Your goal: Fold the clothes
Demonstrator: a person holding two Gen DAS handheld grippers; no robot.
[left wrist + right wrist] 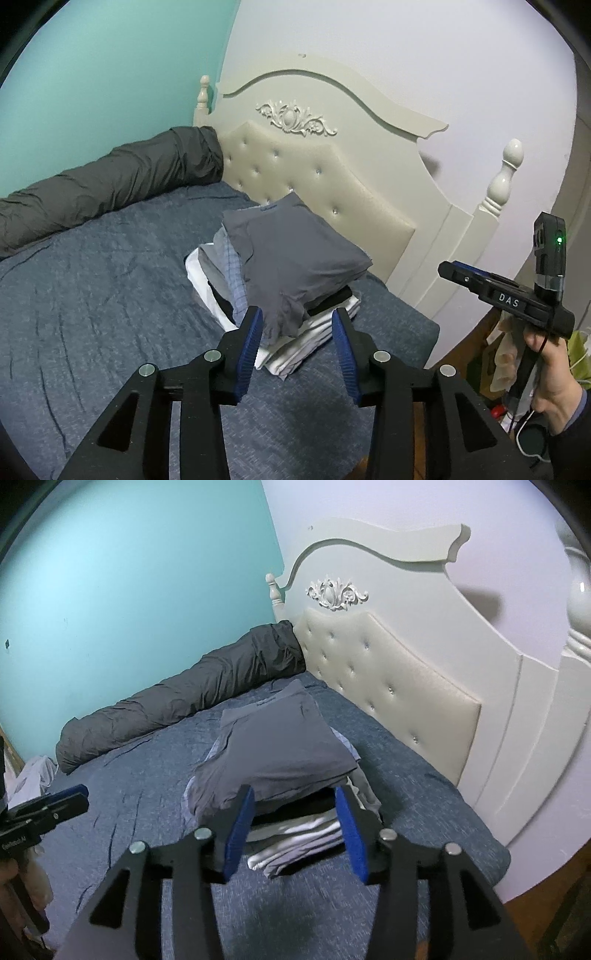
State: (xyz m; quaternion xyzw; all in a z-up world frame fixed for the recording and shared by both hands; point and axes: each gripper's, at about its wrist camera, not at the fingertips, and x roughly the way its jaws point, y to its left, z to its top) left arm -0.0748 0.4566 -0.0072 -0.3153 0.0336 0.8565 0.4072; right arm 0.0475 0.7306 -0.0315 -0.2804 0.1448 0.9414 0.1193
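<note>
- Left gripper (pixel 297 321) hovering near the stack of folded clothes (pixel 280 280), jaws apart, gripping nothing.
- Right gripper (pixel 295 799) hovering likewise, jaws apart, empty.
- Grey garment (pixel 280 749) lying topmost on the bed (pixel 147 794).

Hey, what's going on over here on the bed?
A person is folding clothes with a two-finger gripper in each hand. A grey folded garment tops a stack of folded clothes on the blue bedspread, near the tufted headboard. The left gripper and right gripper are both open and empty, just in front of the stack. A dark grey rolled duvet lies along the teal wall.
</note>
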